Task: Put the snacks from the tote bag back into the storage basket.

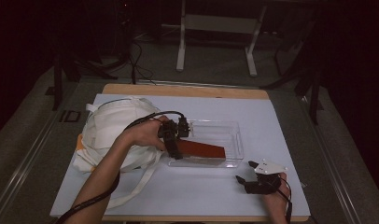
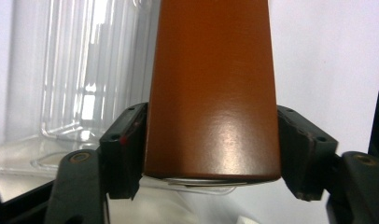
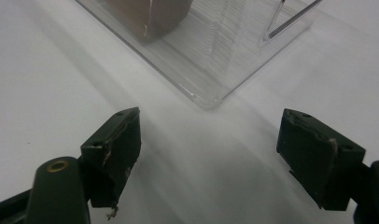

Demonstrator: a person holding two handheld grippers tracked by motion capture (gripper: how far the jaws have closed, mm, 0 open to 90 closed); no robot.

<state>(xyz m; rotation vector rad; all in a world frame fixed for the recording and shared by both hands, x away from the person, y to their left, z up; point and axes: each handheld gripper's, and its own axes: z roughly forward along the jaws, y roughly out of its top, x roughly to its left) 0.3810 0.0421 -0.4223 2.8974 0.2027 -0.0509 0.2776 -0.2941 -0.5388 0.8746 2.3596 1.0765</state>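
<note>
We've got the left gripper (image 2: 211,154) clamped across the near end of the brown case (image 1: 201,150), its long axis running away from the jaws over the clear tray (image 1: 236,140); our right gripper (image 1: 247,171) waits wide, empty, just beside the tray.

In the right gripper view, the right gripper (image 3: 208,156) stood with its two black fingers (image 3: 114,154) spread wide, nothing between them but the white table (image 3: 52,79). The left finger's pad looked worn and frayed along its inner edge. Beyond the fingers, a clear plastic tray (image 3: 211,70) lay on the table, one rounded corner pointing toward the gripper and well apart from it. Inside the tray, at the top edge, sat the end of a brown block (image 3: 150,16).
</note>
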